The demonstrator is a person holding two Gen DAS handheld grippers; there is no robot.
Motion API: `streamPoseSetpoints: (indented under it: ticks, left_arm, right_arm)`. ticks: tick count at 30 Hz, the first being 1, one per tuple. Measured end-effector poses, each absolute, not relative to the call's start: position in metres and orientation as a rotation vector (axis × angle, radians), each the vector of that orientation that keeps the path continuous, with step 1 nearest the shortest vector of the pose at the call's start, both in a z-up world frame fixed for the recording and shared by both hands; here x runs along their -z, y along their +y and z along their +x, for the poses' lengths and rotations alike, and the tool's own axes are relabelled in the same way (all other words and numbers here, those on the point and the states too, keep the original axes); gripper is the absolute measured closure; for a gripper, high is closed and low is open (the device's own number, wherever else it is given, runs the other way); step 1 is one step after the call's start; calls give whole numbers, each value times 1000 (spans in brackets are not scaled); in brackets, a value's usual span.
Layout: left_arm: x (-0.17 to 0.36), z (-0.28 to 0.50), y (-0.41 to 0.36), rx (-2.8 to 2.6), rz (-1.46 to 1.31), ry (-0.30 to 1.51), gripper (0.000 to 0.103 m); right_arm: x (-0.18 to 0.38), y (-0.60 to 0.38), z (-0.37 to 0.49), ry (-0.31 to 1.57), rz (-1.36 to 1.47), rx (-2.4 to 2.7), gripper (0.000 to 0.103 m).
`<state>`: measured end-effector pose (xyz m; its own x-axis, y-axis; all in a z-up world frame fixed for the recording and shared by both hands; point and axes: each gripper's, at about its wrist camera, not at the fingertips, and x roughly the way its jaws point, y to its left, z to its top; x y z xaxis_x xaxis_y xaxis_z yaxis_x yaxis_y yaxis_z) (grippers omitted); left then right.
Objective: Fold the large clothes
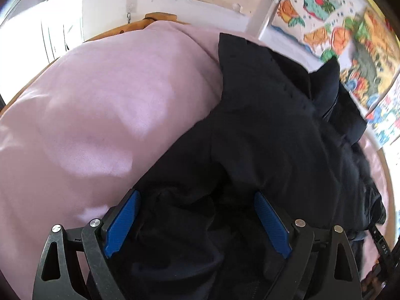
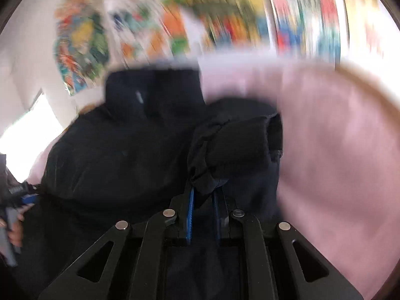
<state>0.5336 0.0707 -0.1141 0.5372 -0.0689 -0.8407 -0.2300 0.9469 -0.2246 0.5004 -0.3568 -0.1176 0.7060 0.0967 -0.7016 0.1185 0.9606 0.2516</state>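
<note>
A large black jacket [image 1: 270, 130] lies crumpled on a pink sheet [image 1: 100, 115]. My left gripper [image 1: 197, 200] is open, its blue pads [image 1: 122, 222] spread wide just above the jacket's near edge, holding nothing. In the blurred right wrist view the jacket [image 2: 120, 155] fills the left and centre. My right gripper [image 2: 203, 197] is shut on a bunched sleeve or fold of the jacket [image 2: 235, 145], which is lifted above the rest of the garment.
The pink sheet [image 2: 337, 162] covers a surface with a wooden frame [image 1: 140, 25] at the far side. Colourful posters [image 1: 350, 37] hang on the white wall behind. A bright window [image 1: 37, 30] is at the left. The left gripper and hand [image 2: 15, 220] show at the right view's left edge.
</note>
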Motion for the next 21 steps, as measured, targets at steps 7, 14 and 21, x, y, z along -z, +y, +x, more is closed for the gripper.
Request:
streamPoseSetpoints:
  ticks: [7, 14, 21]
  left_arm:
    - [74, 519, 72, -52, -340, 841, 11]
    - [90, 563, 12, -77, 63, 924, 11]
    - [125, 582, 27, -75, 23, 1025, 0]
  right_arm:
    - [121, -393, 444, 848, 422, 65, 49]
    - [100, -370, 476, 694, 15, 139, 50]
    - [142, -377, 519, 856, 73, 127, 50]
